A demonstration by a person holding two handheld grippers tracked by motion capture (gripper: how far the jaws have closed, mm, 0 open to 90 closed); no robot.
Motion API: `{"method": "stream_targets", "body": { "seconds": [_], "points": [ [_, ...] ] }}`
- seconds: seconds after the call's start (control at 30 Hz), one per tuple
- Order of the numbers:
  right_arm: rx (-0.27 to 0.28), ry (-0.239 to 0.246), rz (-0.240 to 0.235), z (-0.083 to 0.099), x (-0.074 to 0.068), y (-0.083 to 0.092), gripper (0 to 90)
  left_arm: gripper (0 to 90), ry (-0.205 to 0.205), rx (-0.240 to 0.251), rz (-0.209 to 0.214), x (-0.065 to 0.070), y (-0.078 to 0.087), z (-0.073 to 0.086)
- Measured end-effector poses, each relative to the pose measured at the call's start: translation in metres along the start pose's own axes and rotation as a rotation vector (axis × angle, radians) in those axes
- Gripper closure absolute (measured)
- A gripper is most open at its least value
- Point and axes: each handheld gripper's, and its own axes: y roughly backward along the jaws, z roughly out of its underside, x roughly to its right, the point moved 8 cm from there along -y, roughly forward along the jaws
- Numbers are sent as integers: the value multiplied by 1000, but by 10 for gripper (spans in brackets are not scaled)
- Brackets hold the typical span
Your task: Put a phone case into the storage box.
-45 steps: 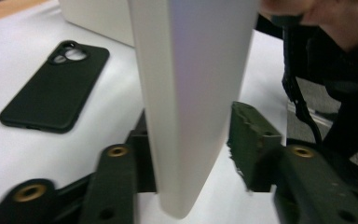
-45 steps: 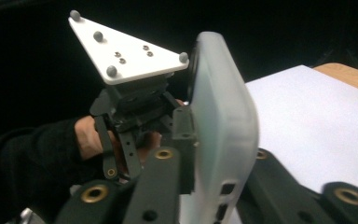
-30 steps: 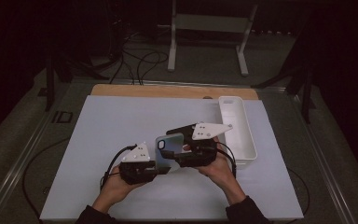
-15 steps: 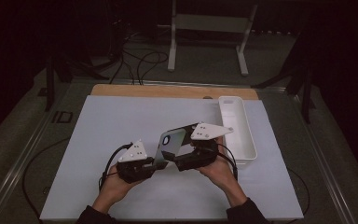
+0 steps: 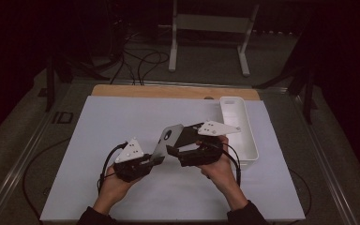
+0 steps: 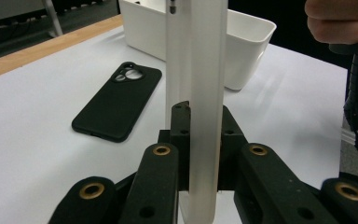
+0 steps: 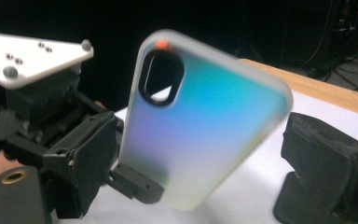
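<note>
We've got the left gripper [image 5: 155,158] clamped on the bottom end of the frosted phone case [image 5: 168,139], holding it upright off the table [image 5: 122,117] | right gripper [image 5: 174,140] just beside it; jaws have just sprung wide, pads off the case | beyond: black phone case [image 6: 117,101] flat on the table; white bin [image 5: 236,126] at the far right

Left gripper [image 6: 200,161] clamps a frosted phone case [image 6: 200,93] (edge-on, upright).
</note>
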Motion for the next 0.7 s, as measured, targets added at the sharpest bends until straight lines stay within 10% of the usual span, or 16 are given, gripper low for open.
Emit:
{"method": "stream_targets", "body": {
  "seconds": [0.7],
  "points": [
    [48, -136, 68, -5, 0, -13, 154, 857, -37, -55, -100, 5, -15, 6]
  ]
}}
